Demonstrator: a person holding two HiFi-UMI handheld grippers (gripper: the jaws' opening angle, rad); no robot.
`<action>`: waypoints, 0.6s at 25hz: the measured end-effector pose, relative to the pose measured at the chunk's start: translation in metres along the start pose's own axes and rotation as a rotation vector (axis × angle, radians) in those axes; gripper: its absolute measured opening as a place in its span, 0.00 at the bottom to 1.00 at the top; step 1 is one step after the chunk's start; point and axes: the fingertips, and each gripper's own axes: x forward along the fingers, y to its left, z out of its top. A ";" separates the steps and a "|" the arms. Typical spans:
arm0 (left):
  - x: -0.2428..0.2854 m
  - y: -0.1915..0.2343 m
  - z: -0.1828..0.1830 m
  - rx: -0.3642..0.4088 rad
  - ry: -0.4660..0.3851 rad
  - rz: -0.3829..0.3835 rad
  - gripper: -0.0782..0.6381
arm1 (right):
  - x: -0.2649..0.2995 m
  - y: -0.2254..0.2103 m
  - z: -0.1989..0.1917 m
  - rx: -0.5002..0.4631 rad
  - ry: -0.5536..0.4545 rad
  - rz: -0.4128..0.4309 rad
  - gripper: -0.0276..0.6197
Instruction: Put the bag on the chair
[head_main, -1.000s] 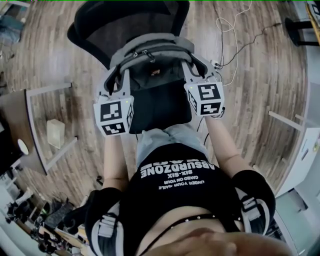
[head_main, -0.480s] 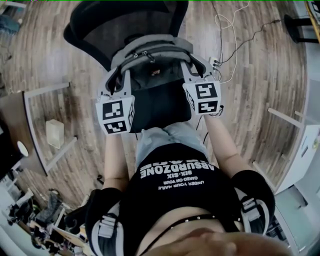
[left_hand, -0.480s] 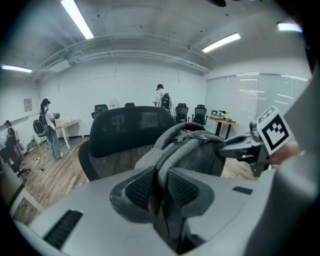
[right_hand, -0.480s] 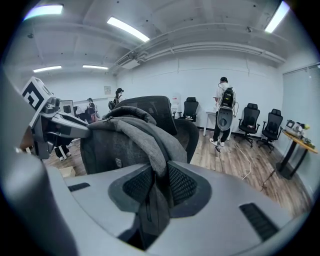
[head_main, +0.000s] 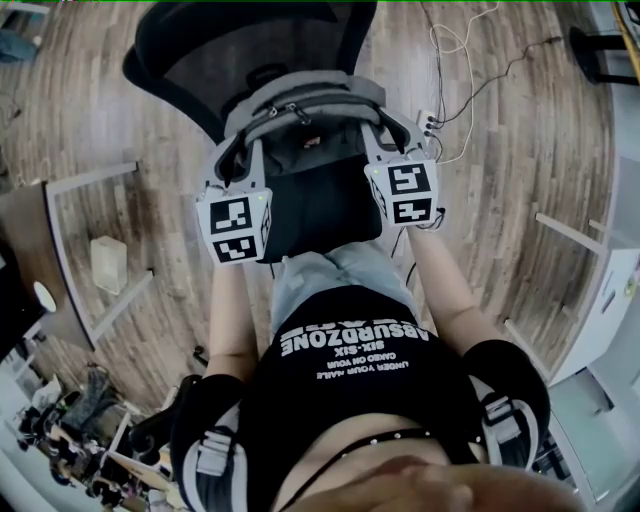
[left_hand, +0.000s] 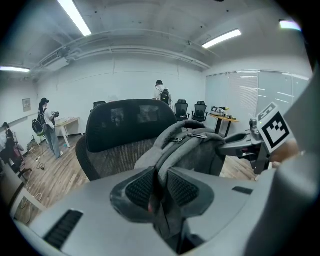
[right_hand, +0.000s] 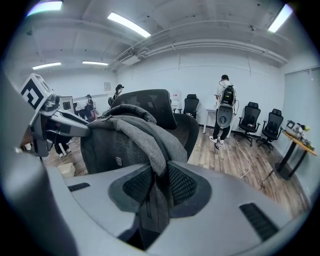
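A grey backpack (head_main: 305, 135) hangs between my two grippers, over the seat (head_main: 320, 215) of a black mesh office chair (head_main: 250, 45) and close in front of its backrest. My left gripper (head_main: 232, 152) is shut on the bag's left shoulder strap. In the left gripper view the strap (left_hand: 161, 165) runs between the black pads (left_hand: 141, 189). On the other side, my right gripper (head_main: 385, 128) is shut on the right strap (right_hand: 157, 160), pinched between its pads (right_hand: 182, 186). Whether the bag's bottom touches the seat is hidden.
The floor is wood. A dark table (head_main: 30, 230) and a small cardboard box (head_main: 110, 265) are at the left, and cables (head_main: 470, 60) lie at the upper right. Standing people (right_hand: 225, 112) and other office chairs (right_hand: 250, 122) are far back in the room.
Both grippers and the bag have sunk a little toward the chair seat. The grips on the straps look unchanged.
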 end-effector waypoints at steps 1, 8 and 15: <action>0.001 0.000 -0.001 0.000 0.003 0.000 0.24 | 0.001 -0.001 -0.002 0.000 0.005 0.000 0.18; 0.006 -0.003 -0.006 -0.008 0.018 0.007 0.24 | 0.004 -0.003 -0.009 -0.004 0.024 0.007 0.18; 0.014 -0.003 -0.016 -0.022 0.046 0.014 0.24 | 0.011 -0.003 -0.018 -0.002 0.048 0.015 0.18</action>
